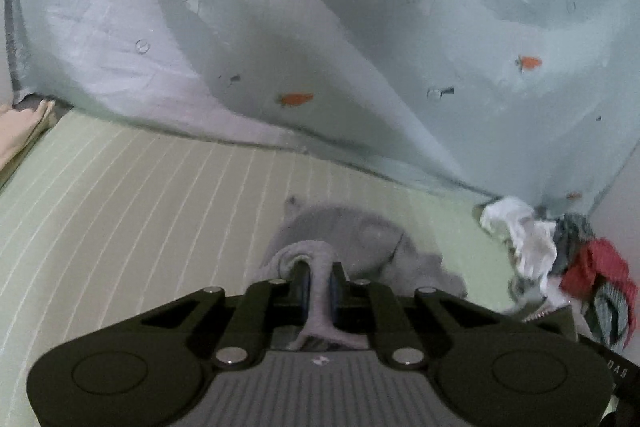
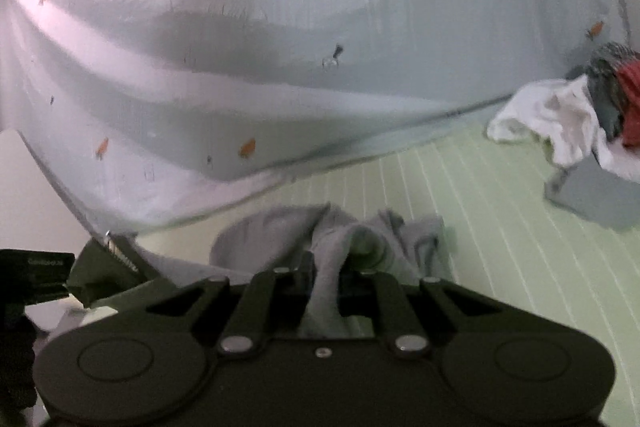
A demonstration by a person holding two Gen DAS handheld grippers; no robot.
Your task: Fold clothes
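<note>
A grey garment (image 1: 360, 239) lies bunched on the pale green striped bed cover (image 1: 140, 195). My left gripper (image 1: 318, 279) is shut on a fold of it, and the cloth runs back between the jaws. In the right wrist view the same grey garment (image 2: 280, 239) is crumpled just ahead, and my right gripper (image 2: 324, 275) is shut on another fold of it. The fingertips of both grippers are mostly hidden by the cloth.
A pale blue sheet with carrot prints (image 1: 360, 47) hangs behind the bed (image 2: 280, 47). A pile of white, red and dark clothes (image 1: 560, 259) lies at the right (image 2: 568, 115). A beige cloth (image 1: 20, 131) sits at the far left.
</note>
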